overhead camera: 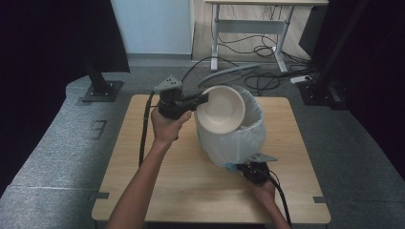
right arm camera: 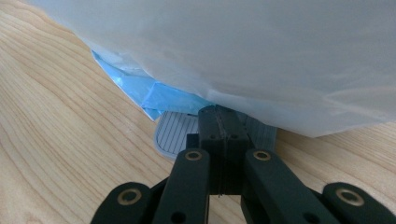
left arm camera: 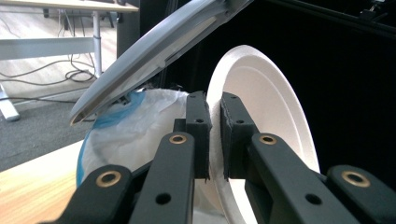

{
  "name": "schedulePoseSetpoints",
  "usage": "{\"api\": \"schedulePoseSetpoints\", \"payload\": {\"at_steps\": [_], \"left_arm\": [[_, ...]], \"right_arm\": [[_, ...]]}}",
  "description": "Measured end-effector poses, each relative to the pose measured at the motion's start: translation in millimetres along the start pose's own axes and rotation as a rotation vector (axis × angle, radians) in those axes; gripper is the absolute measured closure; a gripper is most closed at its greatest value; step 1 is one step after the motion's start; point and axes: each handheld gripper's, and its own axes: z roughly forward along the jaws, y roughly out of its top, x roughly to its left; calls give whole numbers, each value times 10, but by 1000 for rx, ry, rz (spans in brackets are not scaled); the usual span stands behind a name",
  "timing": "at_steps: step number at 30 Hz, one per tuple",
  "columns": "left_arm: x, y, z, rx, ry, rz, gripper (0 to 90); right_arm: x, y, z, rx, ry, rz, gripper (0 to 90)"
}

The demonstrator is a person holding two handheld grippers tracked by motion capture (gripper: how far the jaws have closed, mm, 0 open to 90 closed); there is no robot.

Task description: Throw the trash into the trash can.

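Note:
A white paper bowl (overhead camera: 220, 109) is tilted on edge over the mouth of a bin (overhead camera: 234, 143) lined with a white bag. My left gripper (overhead camera: 205, 98) is shut on the bowl's left rim. In the left gripper view the pads (left arm camera: 198, 121) pinch the bowl's (left arm camera: 275, 93) rim, with the raised grey lid (left arm camera: 154, 51) behind. My right gripper (overhead camera: 241, 167) is at the bin's near base. In the right gripper view its jaws are shut together, and its tips (right arm camera: 222, 114) rest on a grey ribbed pedal (right arm camera: 175, 133) under the bag (right arm camera: 233, 56).
The bin stands right of centre on a wooden table (overhead camera: 167, 181). Its lid (overhead camera: 229, 72) stands open toward the back. A blue liner edge (right arm camera: 163, 95) peeks out beneath the white bag. Black stands and a desk with cables are beyond the table.

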Motion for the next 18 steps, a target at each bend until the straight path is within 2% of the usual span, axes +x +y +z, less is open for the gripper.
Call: {"api": "schedulePoseSetpoints", "payload": {"at_steps": [10,18], "left_arm": [[-41,54,200,19,-5,9,836],[-76,93,297,15,-6,12,836]], "right_arm": [[2,0,1,-1,-2,-1,892],[2,0,1,-1,-1,-1,891]]}}
